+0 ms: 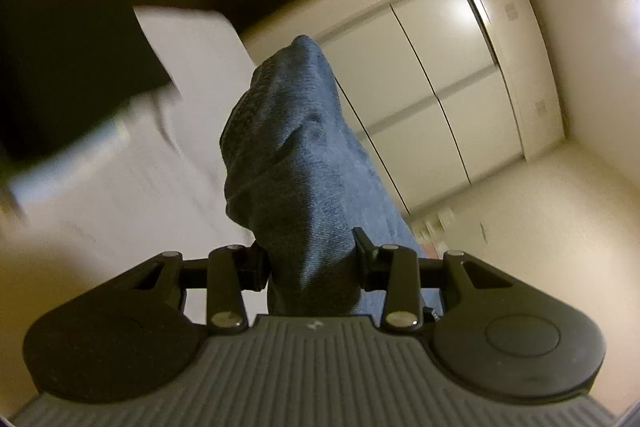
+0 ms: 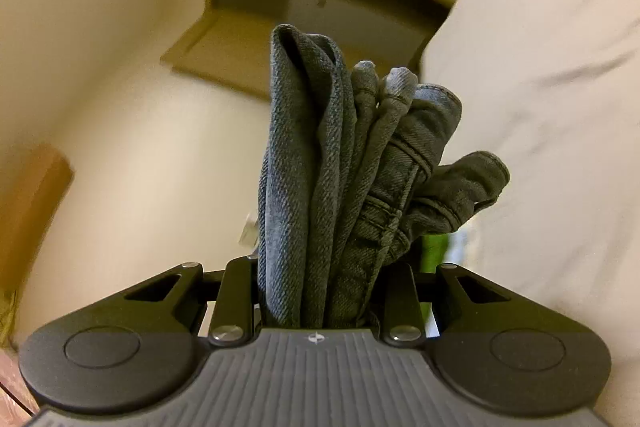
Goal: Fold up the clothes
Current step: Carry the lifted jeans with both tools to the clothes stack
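The jeans (image 1: 296, 163) are off the bed and in the air, a bunched run of blue denim rising toward twelve o'clock in each wrist view. The left tongs (image 1: 310, 263) pinch a thick wad of the cloth; the right tongs (image 2: 320, 283) are clamped on several gathered layers where a stitched hem and seams (image 2: 420, 163) show. No flat fold is visible, so the garment looks to be at the lifting or shaking-out stage, with the laying out and the folds themselves left to do. The white bed (image 1: 132, 187) lies at nine o'clock in the left view, a dark garment (image 1: 64, 59) on it at ten o'clock, cupboard doors (image 1: 432, 75) at two o'clock.
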### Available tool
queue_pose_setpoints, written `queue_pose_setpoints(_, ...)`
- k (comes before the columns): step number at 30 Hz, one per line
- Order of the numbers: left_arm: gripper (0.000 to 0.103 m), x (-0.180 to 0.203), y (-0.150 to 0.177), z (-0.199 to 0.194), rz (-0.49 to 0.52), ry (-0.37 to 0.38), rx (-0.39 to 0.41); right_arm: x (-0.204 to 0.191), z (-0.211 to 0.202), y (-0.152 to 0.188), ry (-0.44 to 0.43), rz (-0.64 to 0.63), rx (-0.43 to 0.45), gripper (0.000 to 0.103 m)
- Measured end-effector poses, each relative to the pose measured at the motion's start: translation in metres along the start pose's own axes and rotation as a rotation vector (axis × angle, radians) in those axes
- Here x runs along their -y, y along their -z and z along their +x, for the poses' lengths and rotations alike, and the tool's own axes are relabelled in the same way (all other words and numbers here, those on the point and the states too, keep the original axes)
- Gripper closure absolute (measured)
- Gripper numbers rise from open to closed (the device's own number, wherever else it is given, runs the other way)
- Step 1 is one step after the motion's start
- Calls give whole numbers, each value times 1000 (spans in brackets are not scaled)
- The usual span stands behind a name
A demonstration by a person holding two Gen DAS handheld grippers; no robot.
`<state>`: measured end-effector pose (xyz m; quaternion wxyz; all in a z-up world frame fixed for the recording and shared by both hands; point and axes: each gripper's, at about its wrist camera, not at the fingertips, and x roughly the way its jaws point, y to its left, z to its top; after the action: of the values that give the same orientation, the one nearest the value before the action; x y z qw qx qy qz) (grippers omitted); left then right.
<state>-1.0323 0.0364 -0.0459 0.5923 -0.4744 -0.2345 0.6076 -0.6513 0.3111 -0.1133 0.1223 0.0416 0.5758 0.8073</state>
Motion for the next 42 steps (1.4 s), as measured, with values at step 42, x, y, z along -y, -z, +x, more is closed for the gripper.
queue_pose_setpoints(42, 60, -194, -151, -18, -144, -407, 95, 0, 305, -18, 424, -371, -199, 36)
